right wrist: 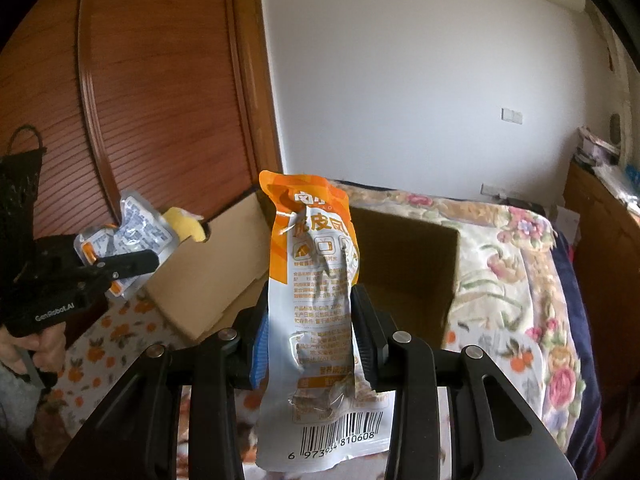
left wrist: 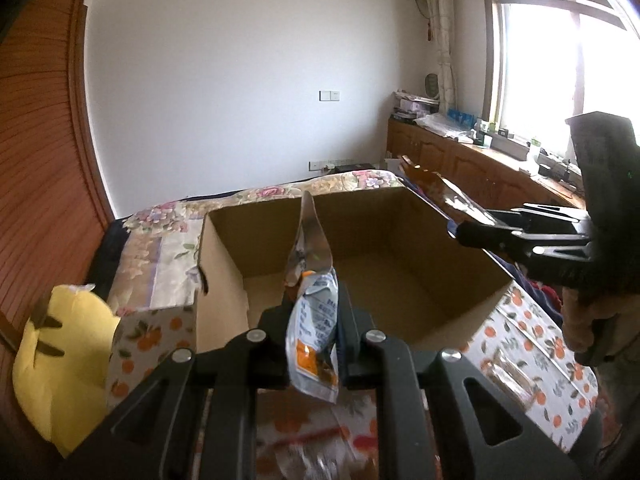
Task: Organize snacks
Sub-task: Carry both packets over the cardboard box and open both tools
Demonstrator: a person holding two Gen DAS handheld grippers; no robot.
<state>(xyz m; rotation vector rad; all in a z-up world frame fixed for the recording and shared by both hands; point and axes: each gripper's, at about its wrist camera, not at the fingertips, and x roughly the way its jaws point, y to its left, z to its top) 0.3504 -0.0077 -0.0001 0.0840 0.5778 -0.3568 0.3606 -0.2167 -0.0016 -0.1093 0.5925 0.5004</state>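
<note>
Nearest the left wrist camera, the left claw point(left wrist: 314, 344) is clamped on a small silver packet point(left wrist: 314, 320), held edge-on. In the right wrist view, the right claw point(right wrist: 310, 332) grips an orange-and-white pouch point(right wrist: 316, 320) around its middle, upright, barcode end down. Just beyond both, the open carton point(left wrist: 360, 264) sits on the floral bed point(left wrist: 532, 320), seemingly empty. To drop well, I would carry each snack past the near rim, lower it inside, then part the jaws, one side each so the claws stay clear of one another.
</note>
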